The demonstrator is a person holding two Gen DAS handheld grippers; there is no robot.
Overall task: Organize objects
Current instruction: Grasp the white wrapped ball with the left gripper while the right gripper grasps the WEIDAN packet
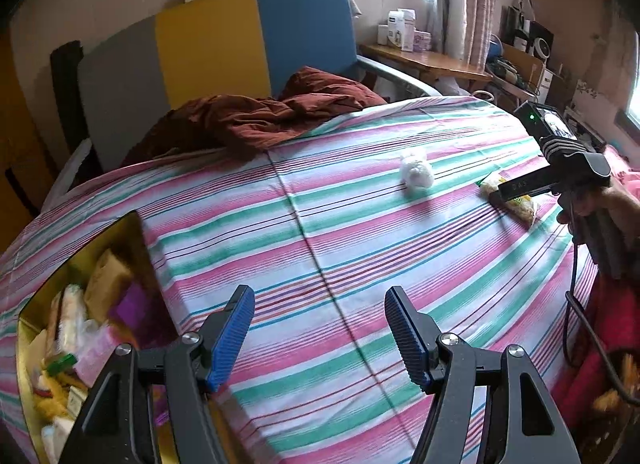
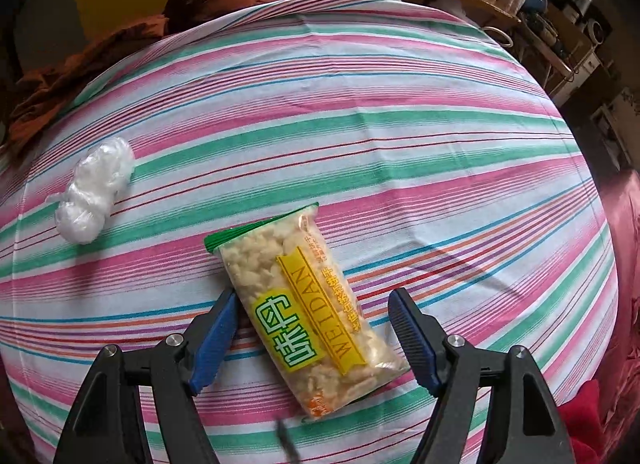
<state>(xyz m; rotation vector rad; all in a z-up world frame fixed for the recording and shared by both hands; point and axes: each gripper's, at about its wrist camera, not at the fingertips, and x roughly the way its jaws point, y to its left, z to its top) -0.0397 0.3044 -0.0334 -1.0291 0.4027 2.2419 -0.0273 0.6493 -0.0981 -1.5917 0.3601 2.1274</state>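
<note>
At the bed's left edge an open gold tin box (image 1: 86, 252) holds sorted packets, and the left gripper (image 1: 320, 334) hangs beside it, jaws apart and empty. A crumpled white plastic bundle (image 2: 94, 192) lies mid-sheet, light and squashy. Toward the right edge, the clear snack packet with a yellow-green label (image 2: 308, 320) lies flat between the spread jaws of the right gripper (image 2: 310, 338), unpinched; probably light, slick and crushable, best taken gently across its width.

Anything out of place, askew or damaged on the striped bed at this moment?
Two items lie loose on the striped sheet, outside the yellow box: a sealed snack packet, lying at an angle between the open right tool, and a crumpled white plastic wad. Nothing is spilled or torn.
</note>
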